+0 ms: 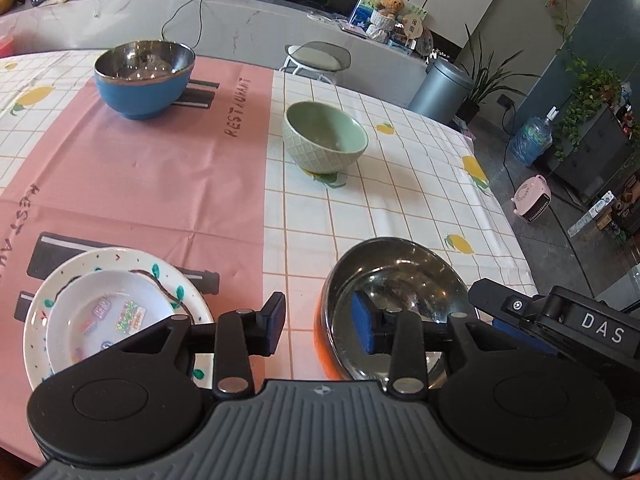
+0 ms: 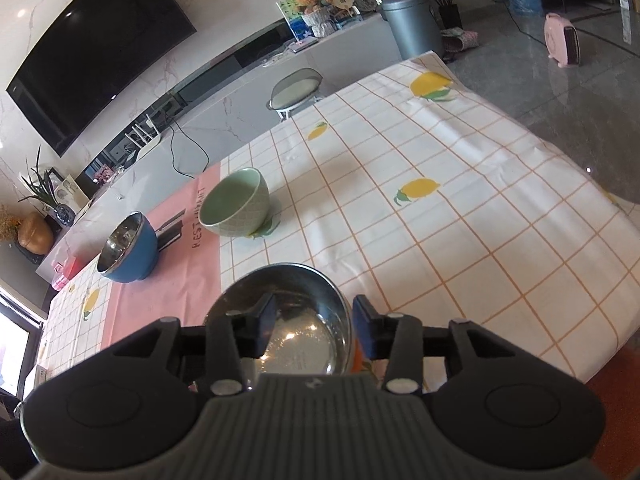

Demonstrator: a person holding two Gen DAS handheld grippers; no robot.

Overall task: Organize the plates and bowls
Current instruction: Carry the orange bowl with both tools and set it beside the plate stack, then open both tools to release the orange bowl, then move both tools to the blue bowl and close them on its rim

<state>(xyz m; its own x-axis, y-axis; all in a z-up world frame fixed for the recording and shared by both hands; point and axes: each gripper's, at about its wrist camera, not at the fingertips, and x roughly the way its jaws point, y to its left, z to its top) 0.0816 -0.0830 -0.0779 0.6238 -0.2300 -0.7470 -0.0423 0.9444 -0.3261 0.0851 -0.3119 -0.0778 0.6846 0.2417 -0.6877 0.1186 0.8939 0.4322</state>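
Note:
An orange bowl with a steel inside sits near the table's front edge. My left gripper is open astride its left rim, one finger outside and one inside, pads apart from the rim. My right gripper is open astride the right rim in the same way; its black housing shows at the bowl's right. A small white dish lies on a painted plate at the left. A green bowl and a blue steel-lined bowl stand farther back.
The checked tablecloth drops off at the right edge. A stool stands behind the table's far side. A pink heater and a grey bin are on the floor. A red box sits at the far left.

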